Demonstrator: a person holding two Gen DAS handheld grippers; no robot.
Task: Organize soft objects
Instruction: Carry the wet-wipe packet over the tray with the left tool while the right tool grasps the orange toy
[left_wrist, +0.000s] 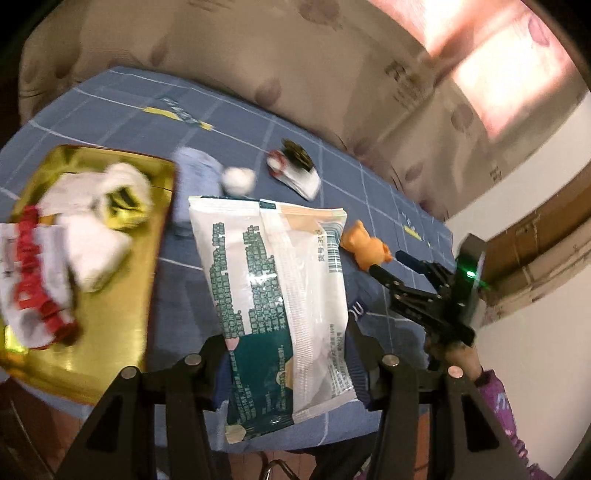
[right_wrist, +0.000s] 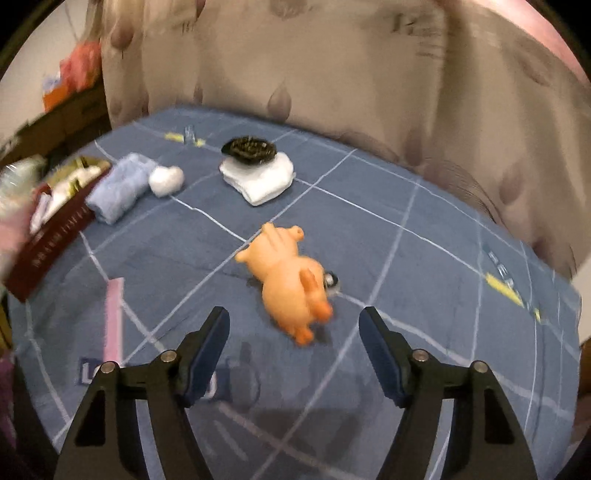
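My left gripper (left_wrist: 291, 354) is shut on a white and green plastic packet (left_wrist: 277, 295), held above the blue checked cloth beside the gold tray (left_wrist: 110, 332). The tray holds white and red soft items (left_wrist: 40, 280). My right gripper (right_wrist: 295, 332) is open and empty just above an orange rubber pig toy (right_wrist: 284, 273) lying on the cloth; it also shows in the left wrist view (left_wrist: 365, 247), where the right gripper (left_wrist: 388, 266) hovers at it.
A rolled blue towel (right_wrist: 118, 188), a white ball (right_wrist: 166, 181) and a folded white cloth (right_wrist: 258, 177) with a dark round object (right_wrist: 249, 147) on it lie farther back. A pink strip (right_wrist: 112, 325) lies at the left. A beige curtain hangs behind the table.
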